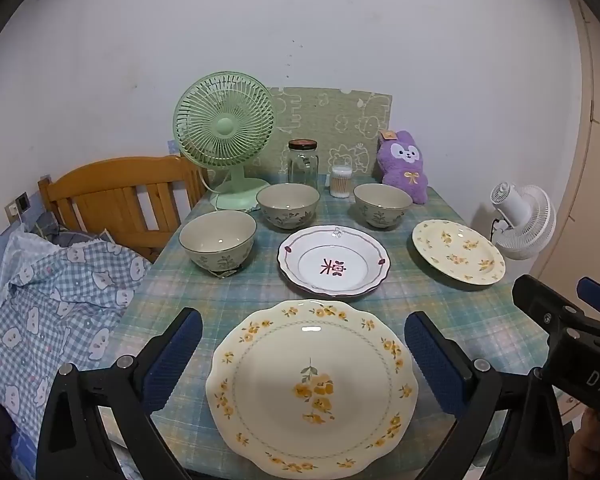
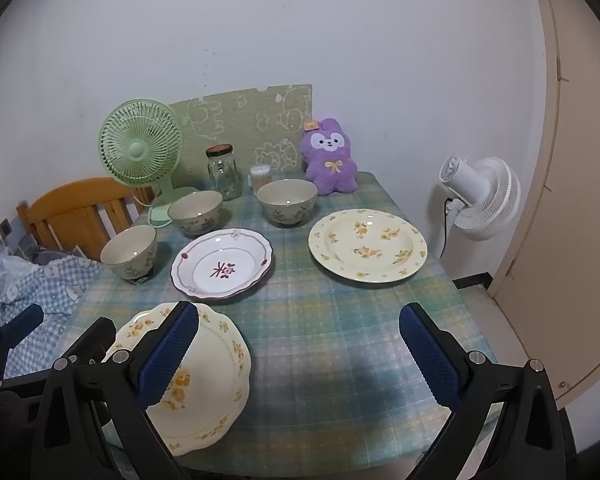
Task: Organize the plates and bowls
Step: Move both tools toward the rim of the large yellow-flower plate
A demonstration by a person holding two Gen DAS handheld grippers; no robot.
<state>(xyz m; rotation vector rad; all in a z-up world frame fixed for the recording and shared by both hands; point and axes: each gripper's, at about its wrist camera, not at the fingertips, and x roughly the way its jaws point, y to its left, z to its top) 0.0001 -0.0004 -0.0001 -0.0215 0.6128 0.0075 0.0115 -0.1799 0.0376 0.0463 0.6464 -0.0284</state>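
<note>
Both our grippers hang spread and empty: the left gripper over the large cream plate with yellow flowers at the near edge of the plaid-clothed table, the right gripper over bare cloth. Beyond lie the white red-trimmed plate, a smaller cream floral plate and three grey-green bowls. A green desk fan and a glass jar line the far edge.

Both grippers: black frames, silver screws, blue textured finger pads.

Home bedroom: bed headboard, plush toy, desk fan.
</note>
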